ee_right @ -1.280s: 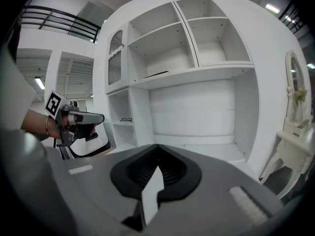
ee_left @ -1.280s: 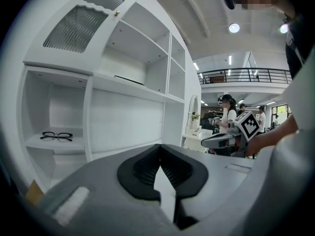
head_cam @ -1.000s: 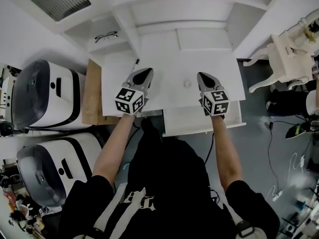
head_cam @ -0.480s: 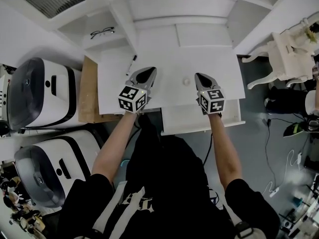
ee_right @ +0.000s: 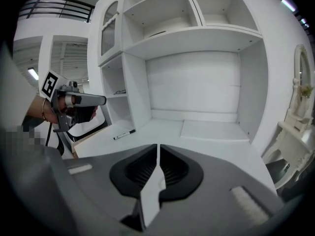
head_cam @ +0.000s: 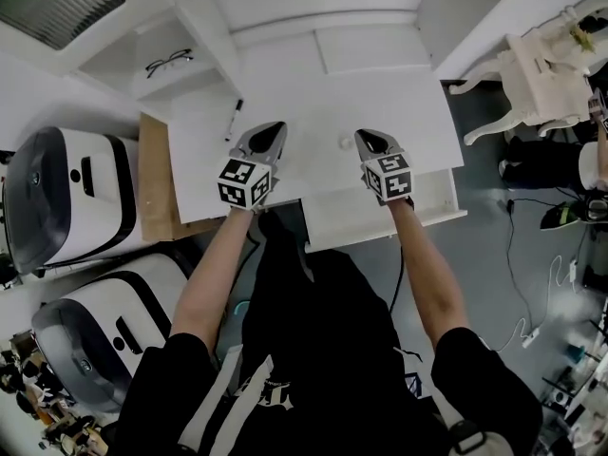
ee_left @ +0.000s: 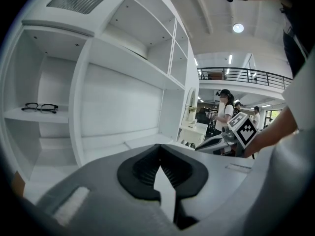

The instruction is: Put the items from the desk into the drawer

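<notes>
In the head view a black marker pen [head_cam: 233,113] lies at the back left of the white desk [head_cam: 313,112]. A small pale round object [head_cam: 345,142] sits near the desk's middle. The open white drawer [head_cam: 432,218] sticks out below the desk's front right. My left gripper [head_cam: 275,127] hovers over the desk's left front, shut and holding nothing. My right gripper [head_cam: 361,134] hovers just right of the round object, also shut and holding nothing. The right gripper view shows the pen [ee_right: 124,133] ahead on the left, beside the left gripper [ee_right: 93,101].
Black glasses [head_cam: 169,61] rest on a low shelf [ee_left: 29,113] left of the desk. White shelving [ee_right: 197,38] rises behind the desk. Two white machines [head_cam: 66,193] and a wooden board [head_cam: 152,183] stand at the left, a white chair [head_cam: 541,69] at the right. People stand in the distance [ee_left: 225,107].
The head view has shifted, so the desk sits further left and up. Both grippers stay shut over the desk; the right one is slightly nearer the round object.
</notes>
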### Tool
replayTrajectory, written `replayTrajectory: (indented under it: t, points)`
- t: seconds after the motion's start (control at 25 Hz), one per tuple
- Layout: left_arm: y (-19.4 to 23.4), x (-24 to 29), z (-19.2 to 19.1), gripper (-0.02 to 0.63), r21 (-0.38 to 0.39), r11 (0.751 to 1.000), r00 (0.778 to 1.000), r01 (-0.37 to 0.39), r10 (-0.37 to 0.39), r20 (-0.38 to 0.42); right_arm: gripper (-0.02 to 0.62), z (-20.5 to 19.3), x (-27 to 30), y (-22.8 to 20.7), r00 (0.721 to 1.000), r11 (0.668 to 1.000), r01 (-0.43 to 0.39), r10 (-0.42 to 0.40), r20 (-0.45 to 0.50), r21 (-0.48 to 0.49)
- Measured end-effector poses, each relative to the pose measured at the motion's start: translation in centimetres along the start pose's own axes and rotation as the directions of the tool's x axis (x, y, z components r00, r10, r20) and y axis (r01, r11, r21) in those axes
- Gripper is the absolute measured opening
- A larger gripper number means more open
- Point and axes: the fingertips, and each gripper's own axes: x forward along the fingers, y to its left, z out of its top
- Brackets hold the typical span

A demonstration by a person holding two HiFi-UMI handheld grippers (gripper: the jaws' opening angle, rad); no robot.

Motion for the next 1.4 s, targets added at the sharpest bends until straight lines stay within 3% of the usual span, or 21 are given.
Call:
replayTrajectory:
  t: [0.4,0.72,1.4]
  points:
    - [0.6,2.1,-3.4,0.0,0.019,0.999,0.997,0.041,-0.039,-0.066,0.097,-3.1,2.7,-0.3,0.998,1.0,0.008,-0.009,-0.067,-0.008]
    - [0.1,4.1,-5.6,0.0,0.047,0.994,0.989,0.095,-0.089,-0.121,0.204,-8.0,4.9,-0.5,0.985,1.0,0.002,-0.002,-0.171,-0.003]
    - [1.6,5.5,-8.8,0.0,0.013,0.993,0.976,0.12,-0.115,-0.183,0.239,-13.6,9.8,-1.3,0.944,0.999,0.034,-0.027,-0.328,0.015]
